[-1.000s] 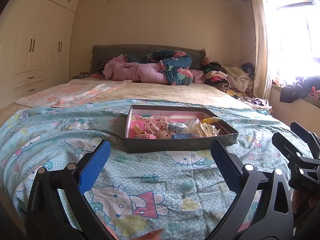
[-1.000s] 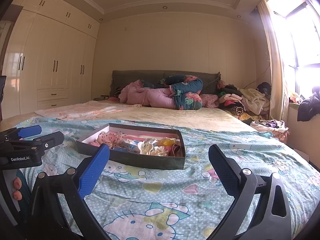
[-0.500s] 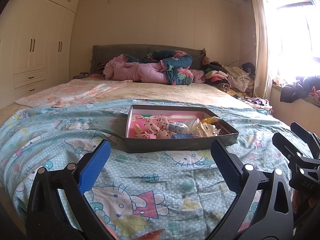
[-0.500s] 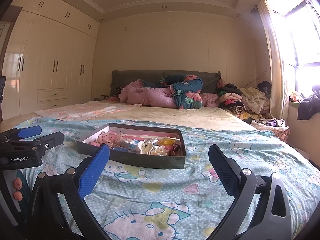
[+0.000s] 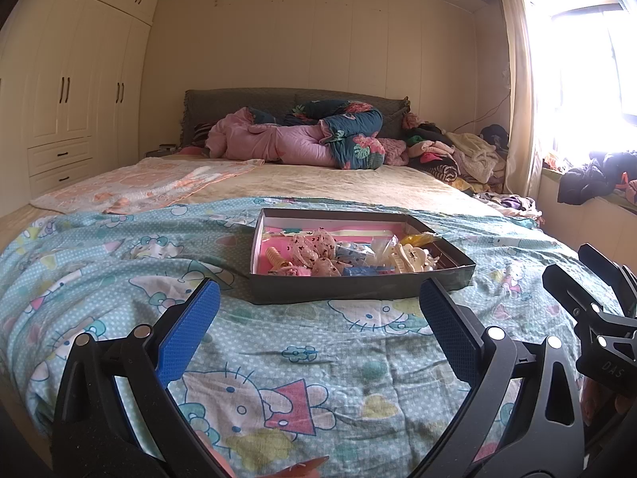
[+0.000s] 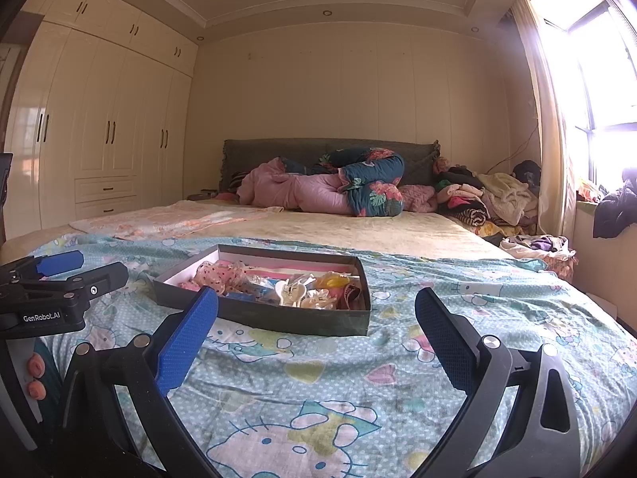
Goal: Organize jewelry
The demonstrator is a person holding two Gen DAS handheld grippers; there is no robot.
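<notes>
Left wrist view showing L gripper (image 5: pixel 318 314) hanging w/ fingers spread wide, gripping nothing, just short of dark box (image 5: pixel 358 288) sitting on cartoon blanket (image 5: pixel 119 279) on bed; R gripper (image 6: pixel 316 318) also spread wide & holding nothing, box a bit ahead to its left. Looking like either sorting about to happen or all done, w/ hair clips, pink dotted bow (image 5: pixel 314 245), yellow bit & other small stuff piled together inside box. Not telling which bits are which, being tiny & tangled, w/ near box wall hiding low ones & person's hands mostly cut off.
</notes>
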